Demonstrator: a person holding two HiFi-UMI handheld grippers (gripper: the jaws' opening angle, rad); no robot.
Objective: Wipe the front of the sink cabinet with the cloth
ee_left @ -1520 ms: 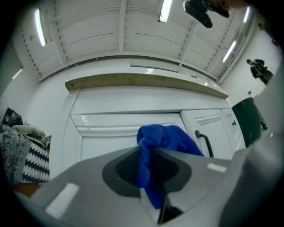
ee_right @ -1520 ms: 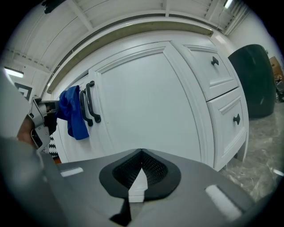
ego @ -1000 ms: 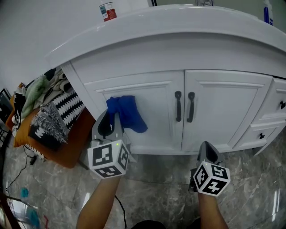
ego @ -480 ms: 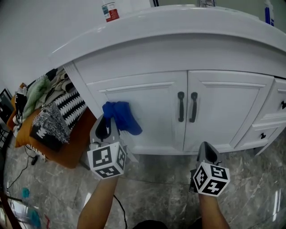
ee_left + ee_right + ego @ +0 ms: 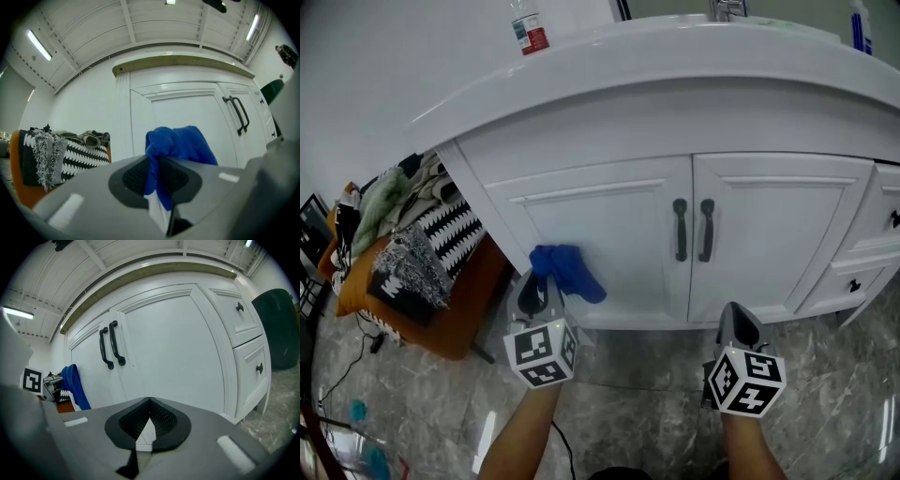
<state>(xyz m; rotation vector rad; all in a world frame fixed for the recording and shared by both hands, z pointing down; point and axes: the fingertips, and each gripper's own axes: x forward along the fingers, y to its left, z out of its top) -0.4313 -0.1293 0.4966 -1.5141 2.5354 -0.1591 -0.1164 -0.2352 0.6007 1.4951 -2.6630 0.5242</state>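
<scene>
The left gripper [image 5: 546, 283] has its jaws clamped on a crumpled blue cloth [image 5: 568, 270]. A fold of it is pinched between the pads, and the rest bulges out past the tips. The bunched cloth lies against the lower left part of the white sink cabinet's left door [image 5: 619, 220], well left of the paired black handles [image 5: 693, 230]. The right gripper [image 5: 736, 323] hangs low before the right door [image 5: 769, 225], apart from it, with its jaws together and nothing between them.
</scene>
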